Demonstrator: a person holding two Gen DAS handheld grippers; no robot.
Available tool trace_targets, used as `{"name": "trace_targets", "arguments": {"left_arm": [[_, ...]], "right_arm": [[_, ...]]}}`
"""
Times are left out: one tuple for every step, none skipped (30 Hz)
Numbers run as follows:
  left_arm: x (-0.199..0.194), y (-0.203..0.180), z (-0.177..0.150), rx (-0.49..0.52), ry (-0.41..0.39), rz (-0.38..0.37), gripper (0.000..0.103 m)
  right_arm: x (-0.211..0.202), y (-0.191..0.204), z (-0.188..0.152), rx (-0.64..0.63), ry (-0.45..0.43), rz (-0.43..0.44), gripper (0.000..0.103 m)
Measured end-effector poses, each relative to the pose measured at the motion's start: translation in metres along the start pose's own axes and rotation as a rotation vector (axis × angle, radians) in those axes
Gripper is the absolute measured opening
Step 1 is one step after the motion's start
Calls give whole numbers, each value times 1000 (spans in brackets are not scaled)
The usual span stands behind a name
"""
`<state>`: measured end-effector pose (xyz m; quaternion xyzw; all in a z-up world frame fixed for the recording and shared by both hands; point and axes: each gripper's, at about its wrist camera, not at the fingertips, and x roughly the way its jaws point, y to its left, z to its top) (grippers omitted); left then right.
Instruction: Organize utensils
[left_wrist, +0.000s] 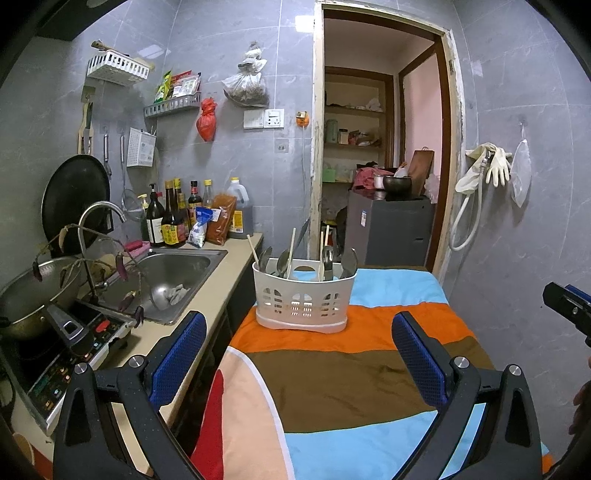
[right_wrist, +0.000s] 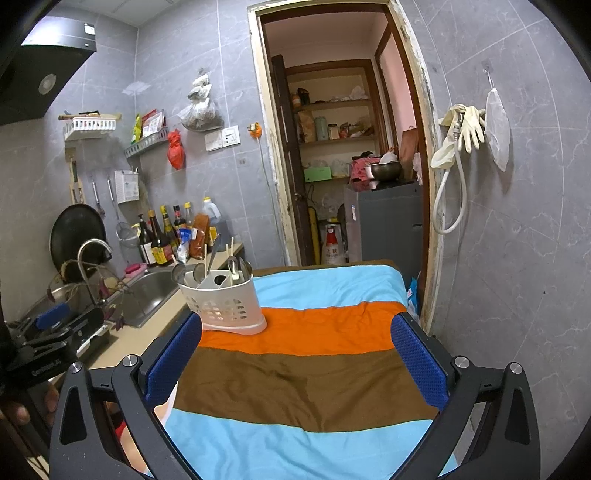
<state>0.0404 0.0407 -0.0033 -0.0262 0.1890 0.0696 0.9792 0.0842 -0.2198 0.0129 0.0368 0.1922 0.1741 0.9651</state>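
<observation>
A white slotted utensil caddy (left_wrist: 303, 297) (right_wrist: 223, 304) stands upright on the striped cloth, on its orange band. Several metal spoons (left_wrist: 282, 262) (right_wrist: 180, 272) and wooden chopsticks (left_wrist: 291, 251) (right_wrist: 231, 254) stick up out of it. My left gripper (left_wrist: 299, 328) hovers open over the brown stripe, short of the caddy, with nothing between its blue pads. My right gripper (right_wrist: 295, 330) is open too, to the right of the caddy and nearer to me, and holds nothing. Its tip (left_wrist: 567, 306) shows at the right edge of the left wrist view.
The table wears a cloth (right_wrist: 325, 369) striped blue, orange and brown. To the left runs a counter with a steel sink (left_wrist: 173, 273), a tap (left_wrist: 98, 214), sauce bottles (left_wrist: 173, 218), a metal pot (left_wrist: 26, 299) and an induction cooker (left_wrist: 62, 354). Behind is an open doorway (right_wrist: 332, 166).
</observation>
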Motion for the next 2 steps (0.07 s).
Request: {"name": "trace_targets", "arguments": {"left_arm": [[0,0,0,0,1,0,98],[1,0,-1,1,3,-1,98]], "right_arm": [[0,0,1,0,-1,1,103],[0,0,0,1,0,1,103]]}}
